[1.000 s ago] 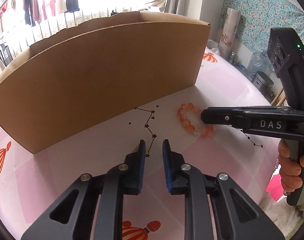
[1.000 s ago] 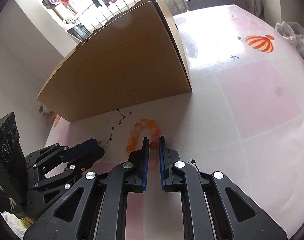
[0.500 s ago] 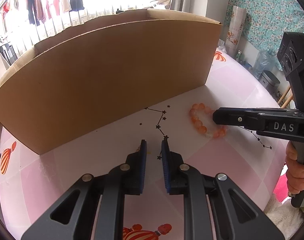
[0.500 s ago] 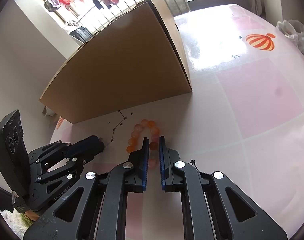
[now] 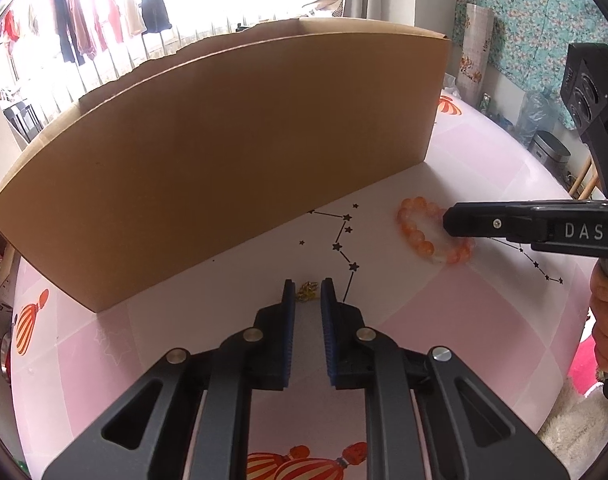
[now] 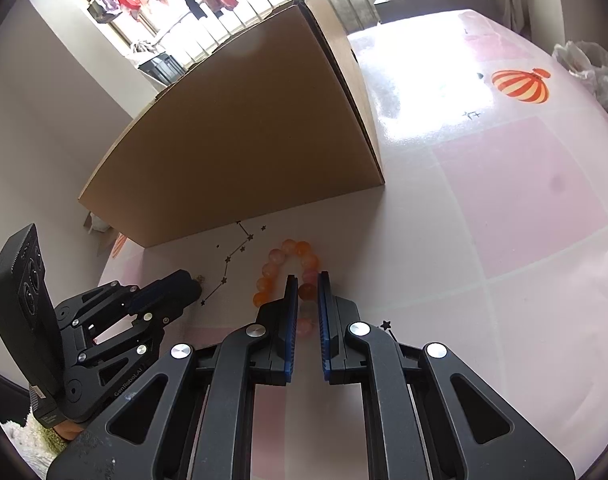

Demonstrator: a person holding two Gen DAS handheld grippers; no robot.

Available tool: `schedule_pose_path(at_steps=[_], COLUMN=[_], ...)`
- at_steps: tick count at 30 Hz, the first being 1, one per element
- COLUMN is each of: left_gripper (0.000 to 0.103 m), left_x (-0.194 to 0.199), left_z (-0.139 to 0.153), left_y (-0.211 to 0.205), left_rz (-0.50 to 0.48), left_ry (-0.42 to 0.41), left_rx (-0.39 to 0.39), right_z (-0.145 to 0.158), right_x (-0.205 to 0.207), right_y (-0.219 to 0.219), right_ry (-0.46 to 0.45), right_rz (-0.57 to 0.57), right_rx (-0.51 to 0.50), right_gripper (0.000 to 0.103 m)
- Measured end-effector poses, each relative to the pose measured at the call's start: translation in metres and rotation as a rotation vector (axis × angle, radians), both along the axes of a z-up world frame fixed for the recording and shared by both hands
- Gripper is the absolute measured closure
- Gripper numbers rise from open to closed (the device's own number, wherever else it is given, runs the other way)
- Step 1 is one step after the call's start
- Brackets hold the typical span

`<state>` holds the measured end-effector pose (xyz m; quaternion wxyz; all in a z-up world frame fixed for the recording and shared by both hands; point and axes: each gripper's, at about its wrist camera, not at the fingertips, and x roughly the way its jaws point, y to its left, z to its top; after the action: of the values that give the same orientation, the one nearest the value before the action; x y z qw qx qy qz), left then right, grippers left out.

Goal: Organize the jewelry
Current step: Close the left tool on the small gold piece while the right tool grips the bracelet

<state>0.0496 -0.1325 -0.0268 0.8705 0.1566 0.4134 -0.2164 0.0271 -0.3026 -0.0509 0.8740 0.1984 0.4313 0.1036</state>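
Left tool (image 5: 307,294) has been advancing, now straddling gold chain (image 5: 307,291), parted. Right tool (image 6: 306,294) is straddling orange bead bracelet (image 6: 288,276) on counter (image 6: 504,208), parted, near cardboard box (image 5: 224,152).

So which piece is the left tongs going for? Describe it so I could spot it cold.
Start at the big cardboard box on the pink table. In front of its near wall, between the left tongs tips, lies a small gold chain. Unlike the orange bead bracelet to its right, it is tiny, metallic and bunched.
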Motion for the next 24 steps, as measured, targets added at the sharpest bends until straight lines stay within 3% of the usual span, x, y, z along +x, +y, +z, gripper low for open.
schedule_pose_path(at_steps=[2, 8, 19, 21, 24], left_gripper=[0.103, 0.103, 0.103, 0.102, 0.092], left_x=[0.0, -0.004, -0.009, -0.005, -0.001], left_z=[-0.001, 0.001, 0.011, 0.01, 0.01], left_y=[-0.002, -0.002, 0.011, 0.011, 0.008], left_rz=[-0.006, -0.023, 0.002, 0.004, 0.005], left_ry=[-0.009, -0.022, 0.009, 0.037, 0.029], left_rx=[0.007, 0.005, -0.084, -0.087, -0.081], right_z=[0.0, 0.001, 0.0, 0.0, 0.0], right_x=[0.0, 0.0, 0.001, 0.001, 0.002], right_y=[0.0, 0.001, -0.001, -0.001, -0.001], right_ry=[0.001, 0.001, 0.002, 0.003, 0.003], right_rz=[-0.002, -0.002, -0.007, -0.007, -0.006], right_rx=[0.0, 0.001, 0.012, 0.013, 0.013], right_gripper=[0.094, 0.094, 0.094, 0.094, 0.094])
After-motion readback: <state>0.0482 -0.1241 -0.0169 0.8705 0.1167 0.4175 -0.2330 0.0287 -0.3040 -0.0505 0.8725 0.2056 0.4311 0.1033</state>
